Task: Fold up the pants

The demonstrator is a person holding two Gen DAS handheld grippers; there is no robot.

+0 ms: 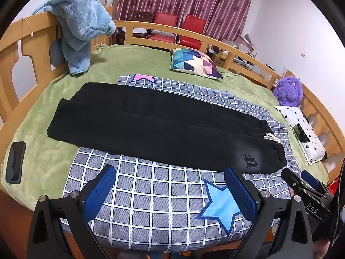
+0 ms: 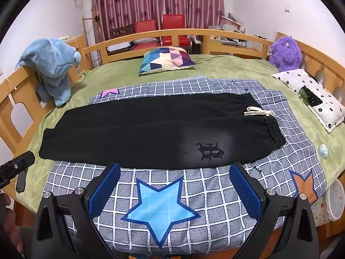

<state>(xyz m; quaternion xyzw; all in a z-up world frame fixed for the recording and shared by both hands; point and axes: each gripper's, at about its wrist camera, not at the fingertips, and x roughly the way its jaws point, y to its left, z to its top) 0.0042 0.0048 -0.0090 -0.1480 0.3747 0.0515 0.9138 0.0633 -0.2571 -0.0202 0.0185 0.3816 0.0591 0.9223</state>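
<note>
Black pants (image 1: 151, 127) lie flat across a grey checked blanket (image 1: 155, 194) on the bed, legs side by side, waistband with a white drawstring (image 1: 272, 137) at the right. They also show in the right wrist view (image 2: 151, 133), with the drawstring (image 2: 256, 111) and a black logo (image 2: 209, 150). My left gripper (image 1: 170, 192) is open and empty, above the blanket short of the pants' near edge. My right gripper (image 2: 174, 192) is open and empty, near the waist end. The right gripper also shows in the left wrist view (image 1: 304, 183).
A black phone (image 1: 15, 161) lies on the green bedspread (image 1: 90, 75) at the left. A blue towel (image 1: 79, 26) hangs on the wooden bed rail. A patterned cushion (image 1: 196, 62), a purple plush toy (image 1: 287, 90) and a white flowered pillow (image 1: 304, 133) lie beyond.
</note>
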